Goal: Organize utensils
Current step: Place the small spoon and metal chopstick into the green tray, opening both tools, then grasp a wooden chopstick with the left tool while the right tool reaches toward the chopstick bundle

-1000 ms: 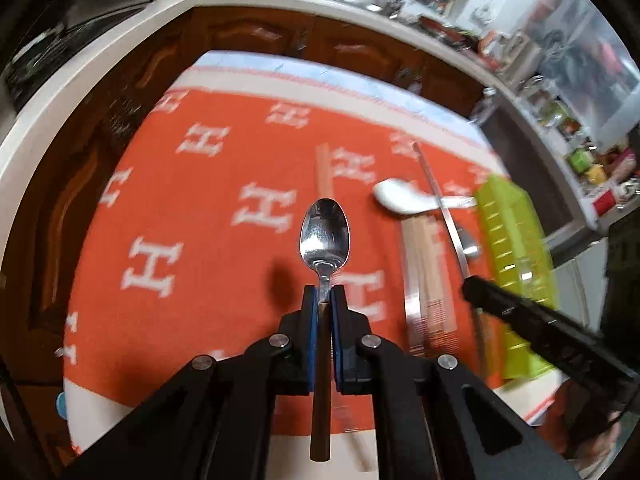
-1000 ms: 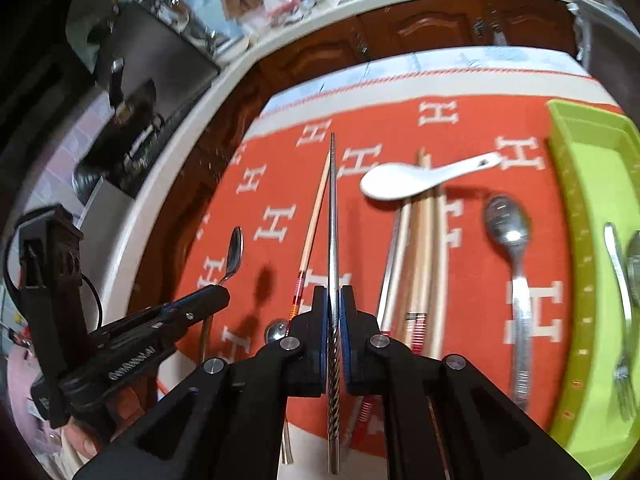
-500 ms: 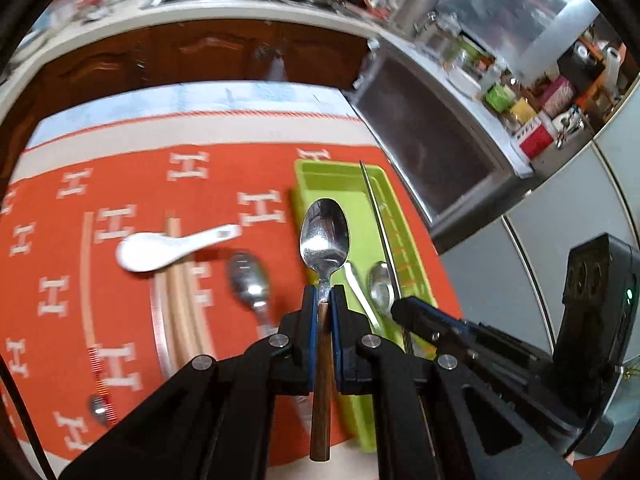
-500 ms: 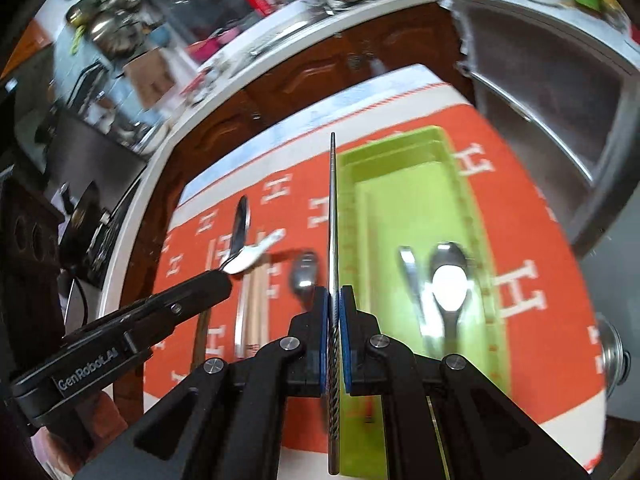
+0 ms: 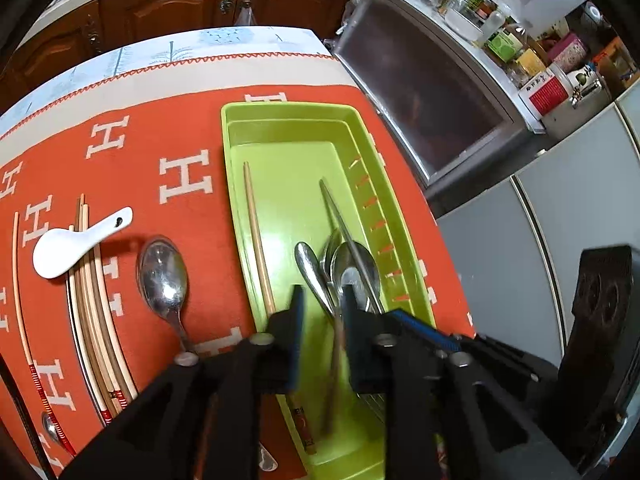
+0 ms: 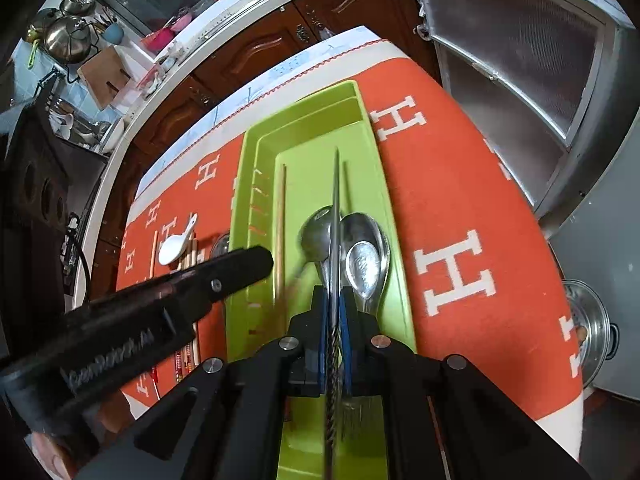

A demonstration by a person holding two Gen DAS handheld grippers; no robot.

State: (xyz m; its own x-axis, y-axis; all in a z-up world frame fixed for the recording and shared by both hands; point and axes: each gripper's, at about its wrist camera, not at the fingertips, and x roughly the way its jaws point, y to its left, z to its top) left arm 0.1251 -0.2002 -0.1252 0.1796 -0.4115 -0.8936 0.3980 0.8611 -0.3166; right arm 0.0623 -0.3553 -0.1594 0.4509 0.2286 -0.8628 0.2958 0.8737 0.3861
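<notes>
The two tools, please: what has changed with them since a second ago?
Both swung from over the orange cloth to the green tray. The left tool is opening, releasing its wooden-handled spoon into the tray. The right tool is starting to open around the metal chopstick. The white spoon and loose chopsticks stayed put.

Dark wooden cabinets (image 5: 168,4) under a pale countertop (image 6: 188,60) behind the table.

dark wooden cabinets (image 5: 168,4) are standing behind the table; steel pots (image 6: 66,34) are hanging beside a cutting board (image 6: 105,78).
</notes>
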